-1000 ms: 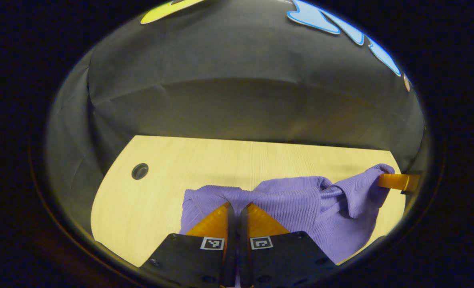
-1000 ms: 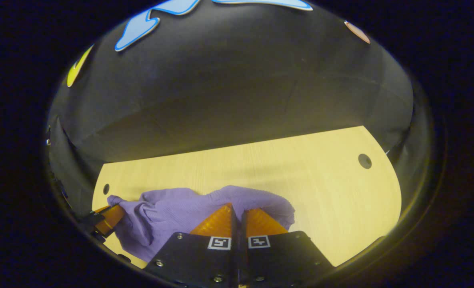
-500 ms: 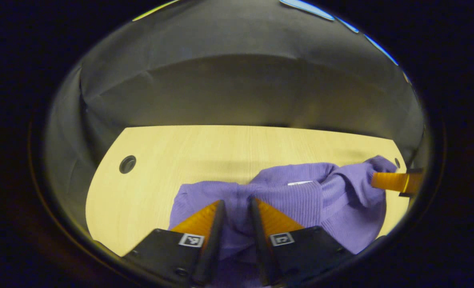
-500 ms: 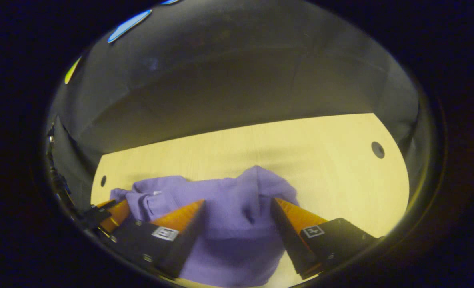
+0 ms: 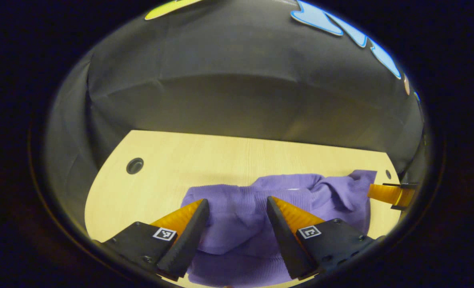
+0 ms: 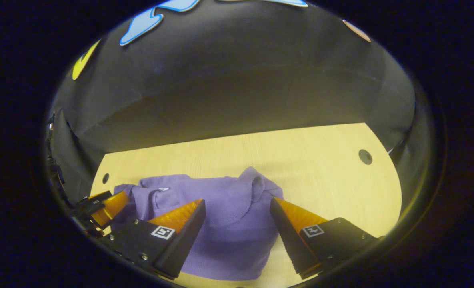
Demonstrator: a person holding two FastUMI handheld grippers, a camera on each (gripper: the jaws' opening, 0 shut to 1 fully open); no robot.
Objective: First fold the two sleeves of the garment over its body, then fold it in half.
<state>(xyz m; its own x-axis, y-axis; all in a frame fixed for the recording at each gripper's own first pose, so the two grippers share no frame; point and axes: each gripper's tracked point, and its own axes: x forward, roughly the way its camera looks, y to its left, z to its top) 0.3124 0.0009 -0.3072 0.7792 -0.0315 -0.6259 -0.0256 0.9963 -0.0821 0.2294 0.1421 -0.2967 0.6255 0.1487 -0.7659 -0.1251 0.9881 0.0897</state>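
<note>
Both grippers have let go since a second ago: then each was clamped on a pinch of cloth and the far edge was held up; now the fabric has dropped and lies slack.

Left gripper (image 5: 237, 208) stands wide, fingers straddling the purple ribbed-knit garment (image 5: 261, 204) without touching it. Right gripper (image 6: 237, 208) likewise spread wide over the garment (image 6: 221, 216), nothing between its fingers pressing in.

Garment sits bunched on the pale wood-grain bench (image 5: 205, 156), toward the near edge, well apart from the round cable holes near the far corners. It's lumpy, not flat; a small white tag (image 6: 164, 189) shows near the collar.

My read: the release was deliberate, laying the folded-over half down. Fold looks rough, ridges standing up, so smoothing or a re-grip probably comes next. Can't tell whether the sleeves are tucked underneath.
</note>
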